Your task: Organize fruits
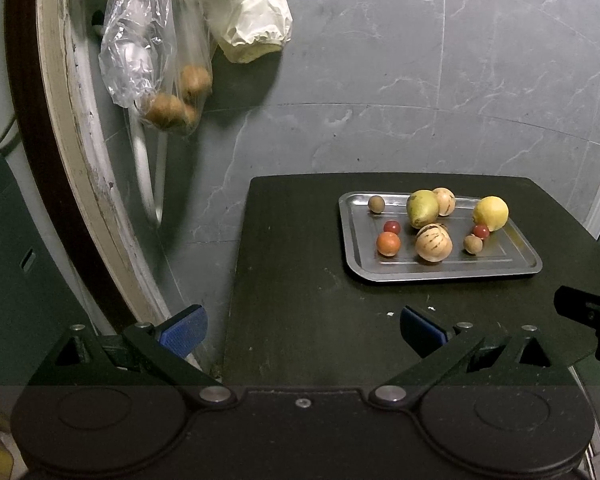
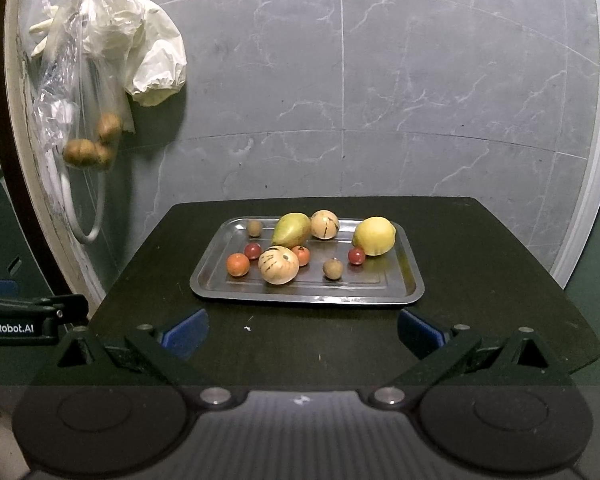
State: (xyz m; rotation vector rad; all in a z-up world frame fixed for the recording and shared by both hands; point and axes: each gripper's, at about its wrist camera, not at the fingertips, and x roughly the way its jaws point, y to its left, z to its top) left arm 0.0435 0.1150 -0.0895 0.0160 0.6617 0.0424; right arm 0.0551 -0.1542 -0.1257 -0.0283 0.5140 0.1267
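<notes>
A metal tray (image 2: 404,292) (image 1: 520,266) sits on a dark table (image 2: 340,344) (image 1: 300,280) and holds several fruits. Among them are a yellow lemon (image 2: 374,236) (image 1: 491,213), a green pear (image 2: 291,229) (image 1: 422,208), two striped pale melons (image 2: 279,265) (image 2: 325,224) (image 1: 433,243), an orange fruit (image 2: 238,264) (image 1: 388,243), small red tomatoes (image 2: 356,256) (image 1: 391,226) and brown longans (image 2: 333,269) (image 1: 376,203). My right gripper (image 2: 302,334) stands open just in front of the tray, empty. My left gripper (image 1: 304,328) is open and empty at the table's left front edge, far from the tray.
A grey marble wall (image 2: 380,100) stands behind the table. On the left, clear plastic bags with brown fruits (image 1: 176,100) (image 2: 90,144) and a white bag (image 2: 148,64) hang by a door frame (image 1: 60,160). The other gripper shows at each view's edge (image 1: 596,316) (image 2: 28,320).
</notes>
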